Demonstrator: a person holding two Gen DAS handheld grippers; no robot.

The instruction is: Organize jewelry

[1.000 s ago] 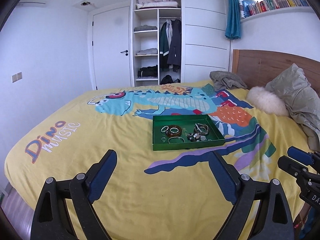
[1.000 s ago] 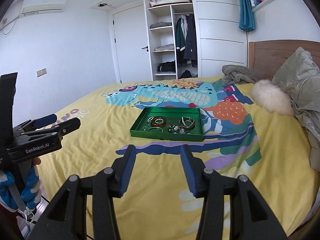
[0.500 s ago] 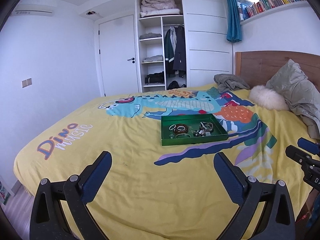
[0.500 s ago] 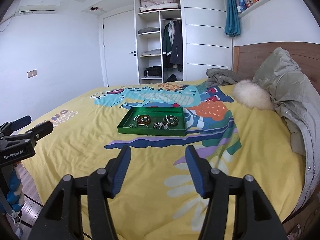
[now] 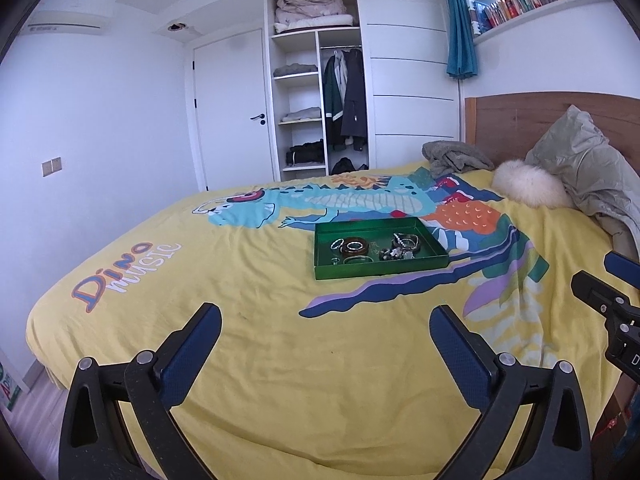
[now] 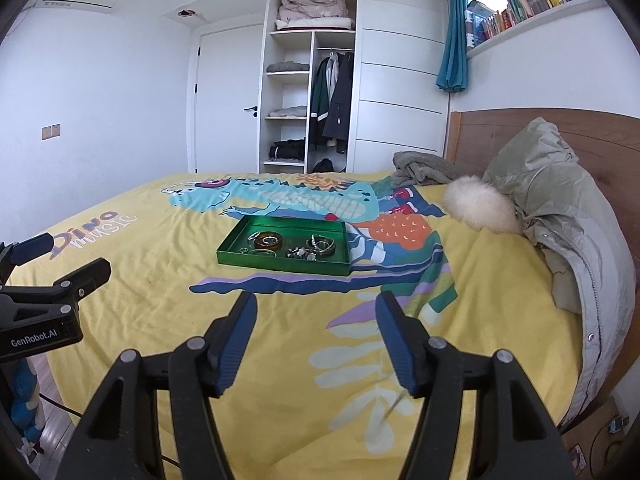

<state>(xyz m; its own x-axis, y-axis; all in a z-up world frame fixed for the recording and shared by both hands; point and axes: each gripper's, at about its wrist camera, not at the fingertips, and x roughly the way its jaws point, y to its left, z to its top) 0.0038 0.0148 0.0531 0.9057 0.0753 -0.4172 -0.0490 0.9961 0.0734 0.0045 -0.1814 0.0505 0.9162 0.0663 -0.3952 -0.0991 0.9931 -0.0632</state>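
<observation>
A green tray point(image 5: 320, 272) lies on the yellow bed cover, also in the right wrist view point(image 6: 280, 267). In it are a brown bangle point(image 5: 357, 245), silver rings point(image 5: 337, 244), a bracelet pile point(image 5: 406, 242) and small pieces. The bangle point(image 6: 269, 239) and the bracelets point(image 6: 320, 245) show in the right wrist view too. My left gripper point(image 5: 325, 322) is open and empty, well short of the tray. My right gripper point(image 6: 316, 316) is open and empty, also short of the tray.
A white fur cushion point(image 6: 480, 208), a grey-green jacket point(image 6: 568, 216) and a grey cloth point(image 6: 420, 170) lie by the wooden headboard point(image 6: 560, 132). An open wardrobe point(image 5: 316, 104) and a door stand behind the bed. The floor shows at the bed's left edge.
Both grippers pulled back from the tray and lifted a little, then steadied. The right gripper's jaws stand slightly wider. The tray and the jewelry have not moved.
</observation>
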